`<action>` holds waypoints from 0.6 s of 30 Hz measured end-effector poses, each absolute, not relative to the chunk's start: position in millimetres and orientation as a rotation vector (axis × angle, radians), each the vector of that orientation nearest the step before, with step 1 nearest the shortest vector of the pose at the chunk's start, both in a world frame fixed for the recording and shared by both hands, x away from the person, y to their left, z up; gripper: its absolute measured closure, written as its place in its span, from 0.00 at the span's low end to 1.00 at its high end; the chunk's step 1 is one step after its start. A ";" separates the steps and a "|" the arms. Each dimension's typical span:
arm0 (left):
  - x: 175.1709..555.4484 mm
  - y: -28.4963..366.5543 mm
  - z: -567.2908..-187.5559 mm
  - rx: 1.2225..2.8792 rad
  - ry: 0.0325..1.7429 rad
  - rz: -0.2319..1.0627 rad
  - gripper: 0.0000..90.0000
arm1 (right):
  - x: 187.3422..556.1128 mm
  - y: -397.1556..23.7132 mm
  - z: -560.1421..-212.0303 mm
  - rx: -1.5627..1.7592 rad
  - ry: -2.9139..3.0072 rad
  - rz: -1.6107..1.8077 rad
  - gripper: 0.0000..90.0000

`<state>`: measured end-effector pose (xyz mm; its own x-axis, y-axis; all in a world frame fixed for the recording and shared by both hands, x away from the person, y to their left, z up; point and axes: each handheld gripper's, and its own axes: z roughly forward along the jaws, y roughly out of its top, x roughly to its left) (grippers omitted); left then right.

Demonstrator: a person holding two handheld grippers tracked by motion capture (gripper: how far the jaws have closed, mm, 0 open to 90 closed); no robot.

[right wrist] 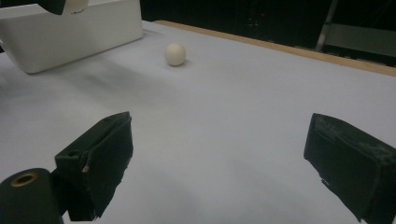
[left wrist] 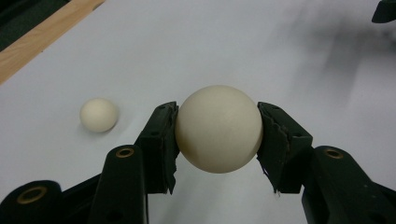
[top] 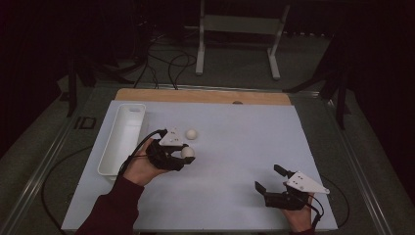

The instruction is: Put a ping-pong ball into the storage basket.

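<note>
My left gripper (top: 187,153) is shut on a cream-white ball (left wrist: 218,129), which sits squeezed between both black pads just above the white table sheet; the same ball (top: 187,152) shows at the gripper's tip in the high view. A second, smaller-looking white ball (top: 192,133) lies loose on the sheet a little beyond it, seen as well in the left gripper view (left wrist: 98,114) and the right gripper view (right wrist: 175,54). My right gripper (top: 270,177) rests near the front right of the table, jaws wide apart with nothing between them (right wrist: 219,158).
A long white tray (top: 122,139) stands along the left edge of the sheet, close beside the left hand, and its wall (right wrist: 74,35) shows in the right gripper view. A wooden board edge (top: 200,95) runs along the back. Cables and a metal stand lie on the floor beyond.
</note>
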<state>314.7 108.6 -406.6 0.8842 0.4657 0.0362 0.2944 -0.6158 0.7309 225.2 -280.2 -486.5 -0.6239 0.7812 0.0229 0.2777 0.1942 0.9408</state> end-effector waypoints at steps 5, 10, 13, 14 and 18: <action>314.4 110.7 -405.4 2.271 0.549 0.286 0.57 | 225.3 -280.2 -486.7 0.984 2.011 1.429 0.09; 314.4 113.2 -404.6 2.263 0.557 0.292 0.57 | 225.2 -280.4 -486.6 0.986 2.010 1.428 0.09; 314.3 115.3 -403.7 2.263 0.557 0.296 0.57 | 225.2 -280.3 -486.6 0.986 2.010 1.428 0.09; 314.3 115.3 -403.7 2.263 0.557 0.296 0.57 | 225.2 -280.3 -486.6 0.986 2.011 1.428 0.09; 314.4 117.7 -402.5 2.268 0.561 0.300 0.57 | 225.1 -280.5 -486.6 0.984 2.010 1.428 0.09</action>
